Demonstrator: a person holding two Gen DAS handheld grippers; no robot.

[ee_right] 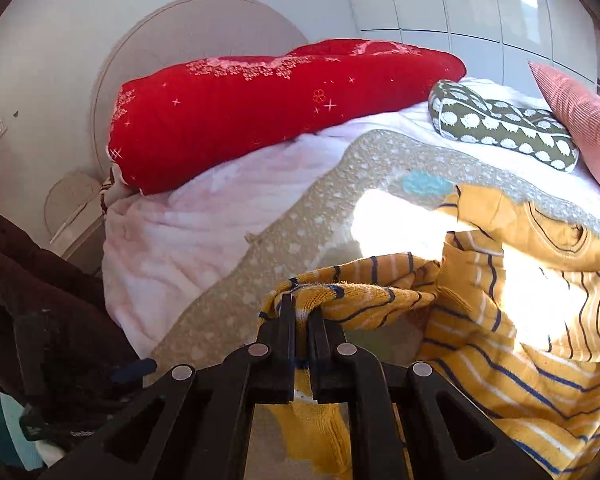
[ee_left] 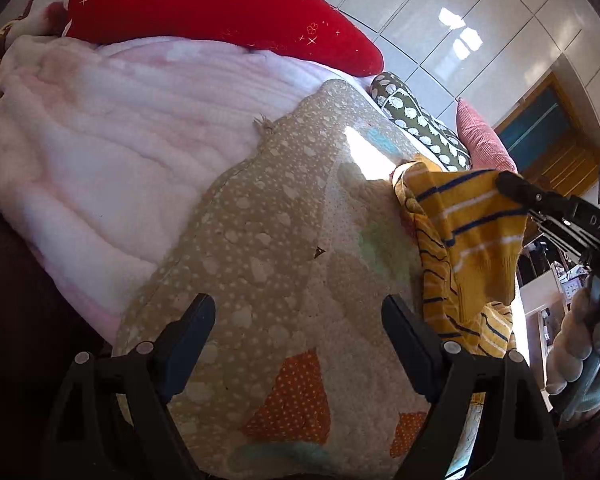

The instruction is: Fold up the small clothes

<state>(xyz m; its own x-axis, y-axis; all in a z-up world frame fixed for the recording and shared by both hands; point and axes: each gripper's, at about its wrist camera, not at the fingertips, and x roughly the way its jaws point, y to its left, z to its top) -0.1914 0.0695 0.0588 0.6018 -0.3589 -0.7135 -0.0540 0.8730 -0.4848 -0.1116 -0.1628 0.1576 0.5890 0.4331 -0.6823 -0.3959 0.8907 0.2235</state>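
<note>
A yellow striped knit garment [ee_right: 500,320] lies bunched on a beige dotted quilt [ee_right: 320,232]; it also shows in the left wrist view [ee_left: 468,240] at the right. My right gripper [ee_right: 302,308] is shut on an edge of the garment and lifts it off the quilt; it shows from the side in the left wrist view [ee_left: 512,188]. My left gripper [ee_left: 300,320] is open and empty, hovering over the quilt [ee_left: 260,240] to the left of the garment. A second yellow piece with thin stripes [ee_right: 540,232] lies behind it.
A pink fluffy blanket [ee_left: 100,152] covers the bed to the left. A red pillow [ee_right: 260,108], a green patterned cushion [ee_right: 500,124] and a pink cushion [ee_right: 580,120] lie at the far side. White wardrobe doors [ee_left: 480,40] stand behind.
</note>
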